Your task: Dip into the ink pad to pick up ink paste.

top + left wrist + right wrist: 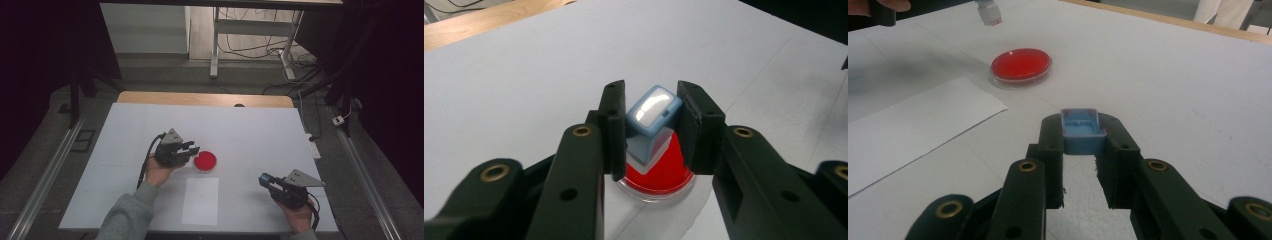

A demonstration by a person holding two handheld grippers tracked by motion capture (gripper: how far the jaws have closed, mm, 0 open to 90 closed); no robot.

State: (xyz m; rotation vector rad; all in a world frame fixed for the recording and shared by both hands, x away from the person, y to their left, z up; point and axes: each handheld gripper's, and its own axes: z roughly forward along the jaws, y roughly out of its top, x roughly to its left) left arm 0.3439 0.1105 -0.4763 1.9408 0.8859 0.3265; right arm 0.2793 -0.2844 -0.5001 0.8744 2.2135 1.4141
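Looking down from the high view, the left gripper [189,148] hangs just above the near-left rim of a round red ink pad [205,161], which sits near the middle of the white surface [260,130]. A blank paper sheet [200,201] lies just nearer the front edge than the pad, with no mark on it that I can make out. The right gripper [265,180] rests toward the front right corner, well apart from both, with something blue at its tip.

Seen from the left gripper view, the jaws are closed narrowly on a small blue stamp [650,122], tilted, its rounded top facing the camera and its lower end pointing down at the ink pad [664,175]. Whether the stamp face touches the ink I cannot tell; it looks just above or barely on it.

From the right gripper view, the jaws are pinched tight on a shallow blue cap [1081,131], hollow side up, apparently the stamp's cover. Farther off stand the ink pad [1021,65], the paper sheet [913,130] and the stamp's lower end [989,12] above them.

By my reading, uncapping is done and inking is in hand; pressing the stamp on the paper, and perhaps recapping, remain.
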